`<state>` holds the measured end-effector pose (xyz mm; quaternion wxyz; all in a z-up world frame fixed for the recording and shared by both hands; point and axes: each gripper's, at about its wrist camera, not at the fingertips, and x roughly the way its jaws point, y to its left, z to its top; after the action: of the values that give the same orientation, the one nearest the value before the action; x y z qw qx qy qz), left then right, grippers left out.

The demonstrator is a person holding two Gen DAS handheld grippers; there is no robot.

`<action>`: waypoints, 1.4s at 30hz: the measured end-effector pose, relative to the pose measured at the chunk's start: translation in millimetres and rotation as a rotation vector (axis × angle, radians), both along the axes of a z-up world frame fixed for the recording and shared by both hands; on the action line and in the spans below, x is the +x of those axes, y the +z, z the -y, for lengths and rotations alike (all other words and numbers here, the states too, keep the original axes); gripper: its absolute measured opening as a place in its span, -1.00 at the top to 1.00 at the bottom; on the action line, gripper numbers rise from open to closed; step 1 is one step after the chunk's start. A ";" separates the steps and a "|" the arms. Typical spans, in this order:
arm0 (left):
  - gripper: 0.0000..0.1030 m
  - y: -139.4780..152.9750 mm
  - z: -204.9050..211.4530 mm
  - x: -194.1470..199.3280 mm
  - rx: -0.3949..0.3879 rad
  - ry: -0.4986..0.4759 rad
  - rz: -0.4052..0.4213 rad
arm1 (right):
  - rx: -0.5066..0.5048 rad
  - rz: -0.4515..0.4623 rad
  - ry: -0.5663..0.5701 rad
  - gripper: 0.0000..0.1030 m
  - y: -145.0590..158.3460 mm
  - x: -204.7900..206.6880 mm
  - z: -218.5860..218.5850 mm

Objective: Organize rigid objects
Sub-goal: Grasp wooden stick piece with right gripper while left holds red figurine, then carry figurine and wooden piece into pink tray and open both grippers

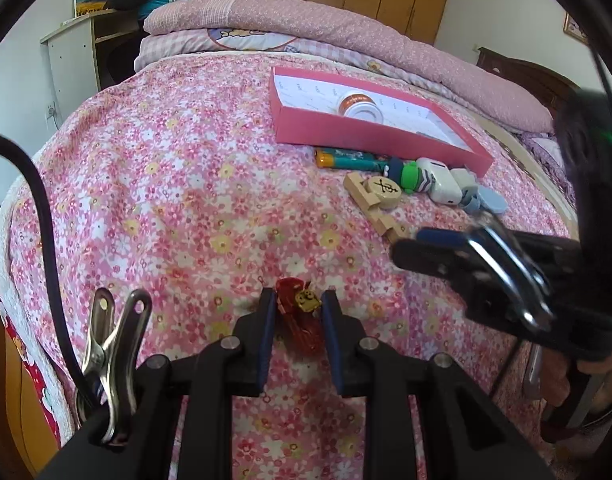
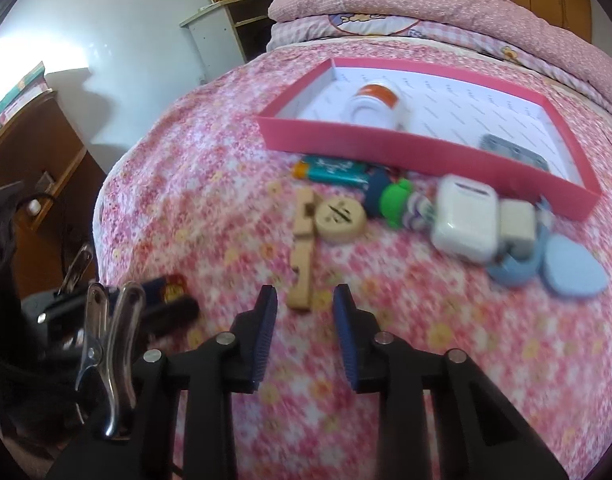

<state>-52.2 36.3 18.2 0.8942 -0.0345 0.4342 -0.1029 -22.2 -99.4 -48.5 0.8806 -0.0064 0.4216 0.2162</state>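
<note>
My left tongs (image 1: 297,304) are open and point forward. My right tongs (image 2: 305,304) are open too, low on the right.

Small red toy (image 1: 296,312), possibly lying flat

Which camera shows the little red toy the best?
The left wrist view: the red toy lies sharp and close between the left gripper fingers, which are open around it. The right wrist view shows only a small blurred bit of it, at the left beside that gripper.
</note>
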 end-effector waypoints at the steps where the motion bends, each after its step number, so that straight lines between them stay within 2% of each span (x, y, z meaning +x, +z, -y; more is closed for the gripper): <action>1: 0.54 -0.3 -0.1 -0.3 -0.002 0.000 0.000 | -0.007 0.000 0.001 0.42 -0.8 2.5 -2.0; 5: 0.54 -2.1 -0.8 0.2 -0.005 0.001 -0.002 | -0.023 0.008 0.000 0.49 -3.1 9.7 -8.4; 6: 0.54 -2.2 -0.9 0.1 -0.004 0.001 -0.001 | -0.026 0.009 0.001 0.54 -3.0 10.5 -9.0; 7: 0.54 -2.3 -1.0 0.2 -0.004 0.000 0.000 | -0.026 0.009 0.005 0.69 -3.2 10.5 -9.8; 9: 0.54 -2.8 -1.4 0.2 -0.004 0.000 0.001 | -0.028 0.006 0.013 0.76 -4.5 10.6 -10.9; 20: 0.54 6.2 4.4 0.8 0.009 -0.012 0.021 | 0.029 0.026 0.014 0.77 5.1 -6.9 7.8; 29: 0.54 29.0 19.7 16.6 0.003 -0.057 0.061 | 0.080 0.048 -0.052 0.77 20.2 -12.3 42.5; 36: 0.54 51.1 49.3 39.6 0.003 -0.121 0.107 | 0.091 0.085 -0.103 0.77 35.0 -1.3 66.3; 42: 0.54 64.8 68.4 71.4 -0.025 -0.129 0.127 | 0.083 0.119 -0.135 0.77 49.0 13.6 81.3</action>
<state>19.2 -32.0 83.0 0.9110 -0.0109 0.3766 -0.1676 -8.7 -180.6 0.5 0.9161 0.0460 0.3589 0.1727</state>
